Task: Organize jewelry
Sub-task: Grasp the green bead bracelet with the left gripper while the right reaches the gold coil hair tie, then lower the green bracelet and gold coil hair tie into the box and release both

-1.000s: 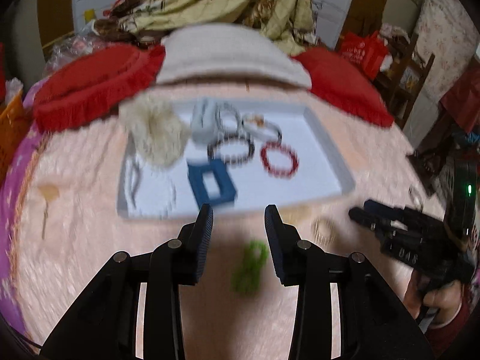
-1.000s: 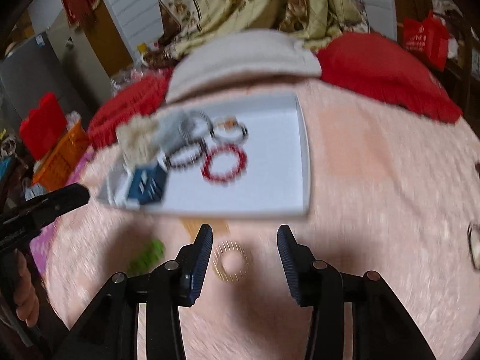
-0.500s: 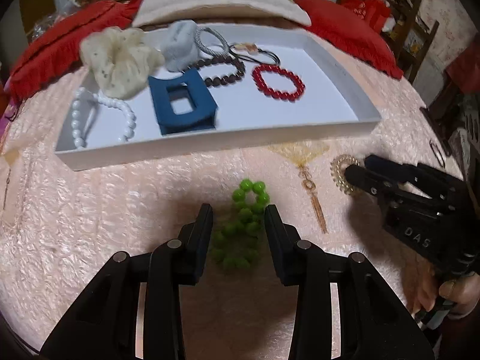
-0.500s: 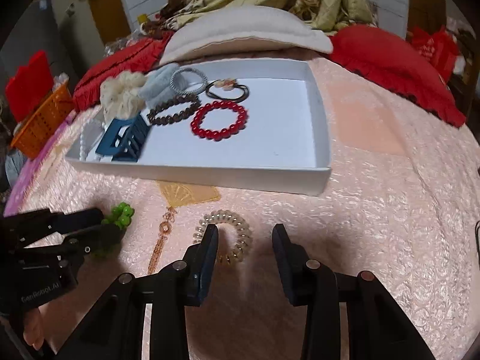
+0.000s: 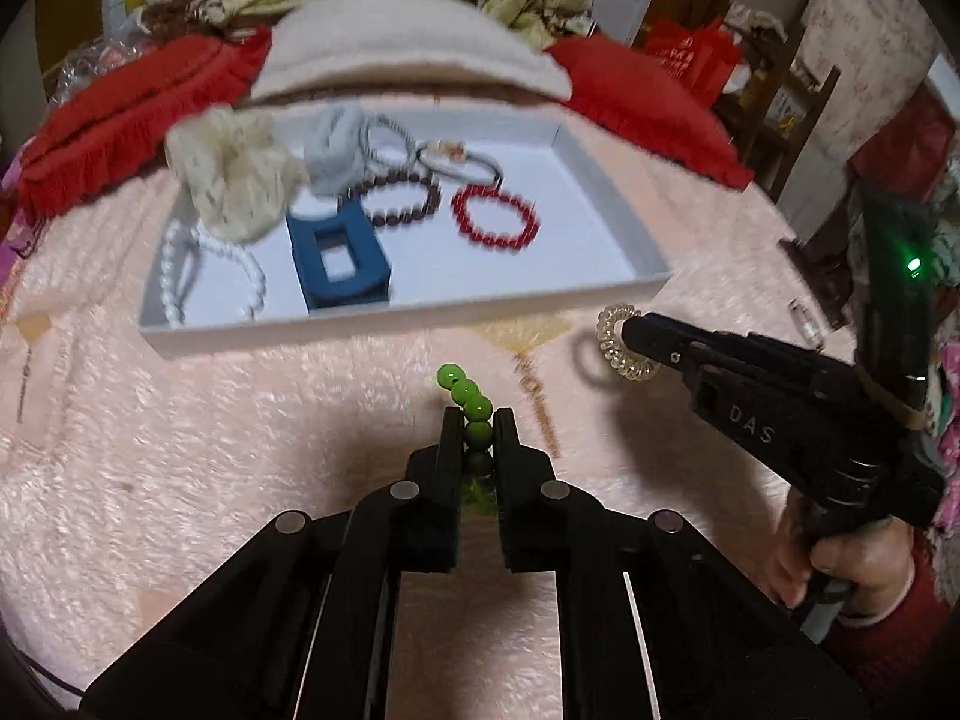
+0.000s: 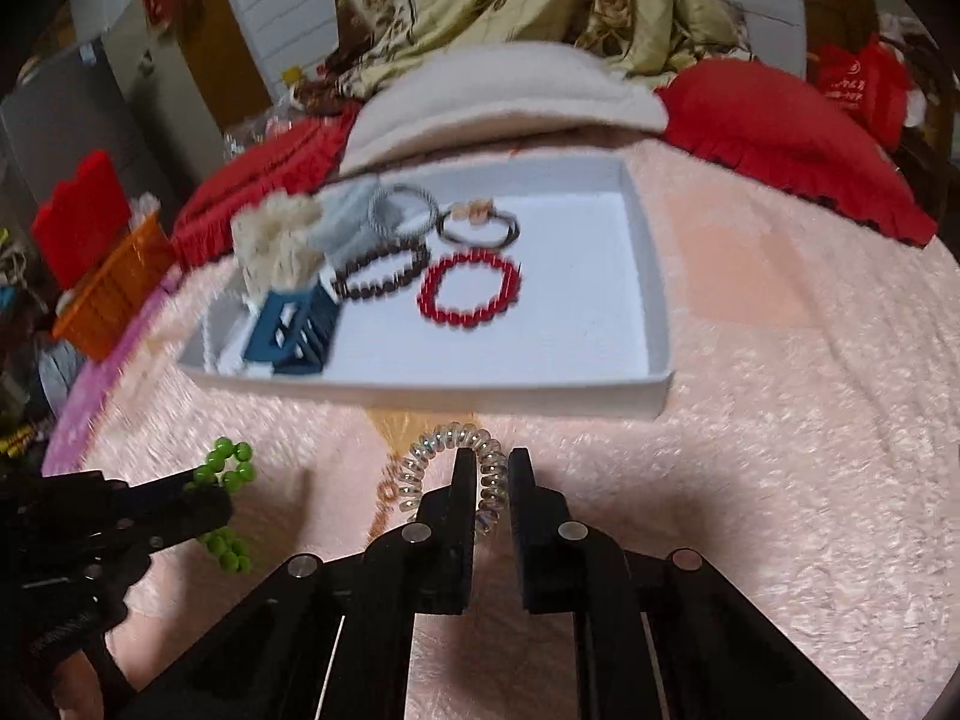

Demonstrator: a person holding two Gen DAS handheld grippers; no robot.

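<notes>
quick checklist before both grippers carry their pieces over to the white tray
1. Left gripper shut on the green bead bracelet: ok.
2. Right gripper, jaws closing, has the clear coil hair tie between its fingers: ok.
3. Coil hair tie off the pink blanket: cannot tell.
4. Bare floor in the white tray right of the red bead bracelet: ok.
5. Grippers apart from each other: ok.
6. Bracelet's loose beads clear of the blanket: cannot tell.
</notes>
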